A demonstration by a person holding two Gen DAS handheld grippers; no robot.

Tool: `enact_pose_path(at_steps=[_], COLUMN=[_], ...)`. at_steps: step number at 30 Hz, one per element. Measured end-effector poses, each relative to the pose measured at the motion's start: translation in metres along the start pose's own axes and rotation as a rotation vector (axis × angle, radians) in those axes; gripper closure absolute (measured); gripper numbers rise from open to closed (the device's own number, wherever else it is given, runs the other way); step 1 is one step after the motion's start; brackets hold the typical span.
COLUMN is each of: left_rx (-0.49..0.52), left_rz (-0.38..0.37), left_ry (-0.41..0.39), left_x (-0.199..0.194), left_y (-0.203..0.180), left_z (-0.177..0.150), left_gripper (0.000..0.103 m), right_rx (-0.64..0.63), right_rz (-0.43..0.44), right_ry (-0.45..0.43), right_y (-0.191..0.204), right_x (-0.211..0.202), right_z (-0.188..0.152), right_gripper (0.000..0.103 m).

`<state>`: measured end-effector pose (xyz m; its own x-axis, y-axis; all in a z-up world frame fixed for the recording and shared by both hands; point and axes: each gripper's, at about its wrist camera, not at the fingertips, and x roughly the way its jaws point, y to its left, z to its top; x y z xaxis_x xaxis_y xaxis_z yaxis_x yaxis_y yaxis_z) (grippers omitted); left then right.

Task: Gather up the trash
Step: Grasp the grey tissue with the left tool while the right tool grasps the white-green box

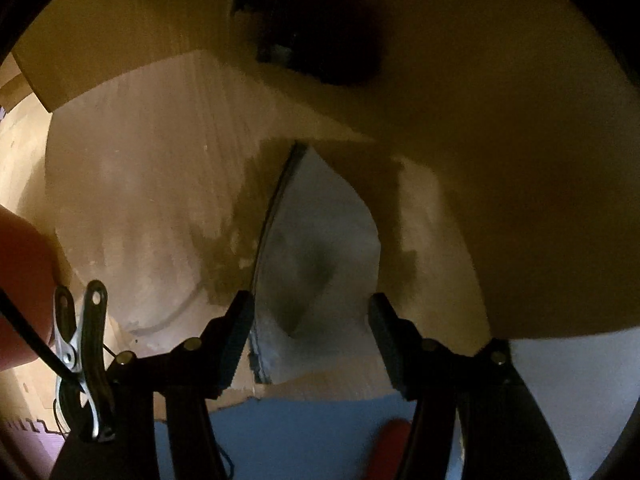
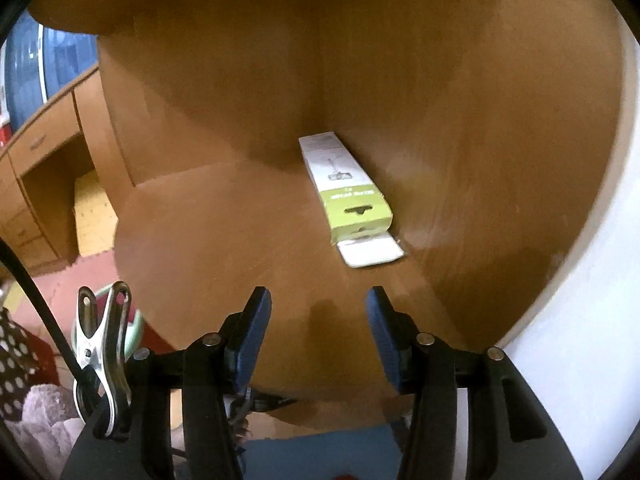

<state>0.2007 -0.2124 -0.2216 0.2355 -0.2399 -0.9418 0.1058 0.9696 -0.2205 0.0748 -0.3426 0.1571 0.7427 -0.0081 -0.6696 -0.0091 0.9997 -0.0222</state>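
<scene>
In the right wrist view a long white and green cardboard box (image 2: 346,188) lies on a brown wooden shelf (image 2: 224,232), against its right wall, with its white end flap (image 2: 370,252) open toward me. My right gripper (image 2: 318,320) is open and empty, a short way in front of the box. In the left wrist view my left gripper (image 1: 312,320) is open and empty. It hovers close over a pale grey sheet-like thing (image 1: 316,248) lying in a dim wooden corner. I cannot tell what the sheet is.
A dark opening (image 1: 312,28) shows at the top of the left view. A blue mat (image 1: 304,432) and a red object (image 1: 390,452) lie below the left gripper. A wooden desk with drawers (image 2: 44,184) stands left, a white wall (image 2: 592,320) right.
</scene>
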Motion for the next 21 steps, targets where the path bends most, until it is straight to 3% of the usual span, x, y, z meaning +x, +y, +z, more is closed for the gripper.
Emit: enact_pose_path(at_steps=[7, 10, 15, 21], left_rx=[-0.021, -0.031, -0.041, -0.096], left_rz=[0.023, 0.024, 0.022, -0.014], left_ry=[-0.012, -0.013, -0.018, -0.014], left_x=[0.021, 0.027, 0.028, 0.021], left_y=[-0.002, 0.001, 0.003, 0.020], left_z=[0.003, 0.004, 0.007, 0.005], left_gripper=[0.037, 0.041, 0.073, 0.086], right_rx=[-0.056, -0.059, -0.107, -0.145], right_rz=[-0.061, -0.068, -0.109, -0.124], right_ry=[0.014, 0.035, 0.064, 0.131], right_y=[-0.001, 0.001, 0.007, 0.015], right_x=[0.026, 0.045, 0.075, 0.104], right_z=[0.034, 0.047, 0.070, 0.082], right_gripper=[0.043, 0.043, 0.041, 0.040])
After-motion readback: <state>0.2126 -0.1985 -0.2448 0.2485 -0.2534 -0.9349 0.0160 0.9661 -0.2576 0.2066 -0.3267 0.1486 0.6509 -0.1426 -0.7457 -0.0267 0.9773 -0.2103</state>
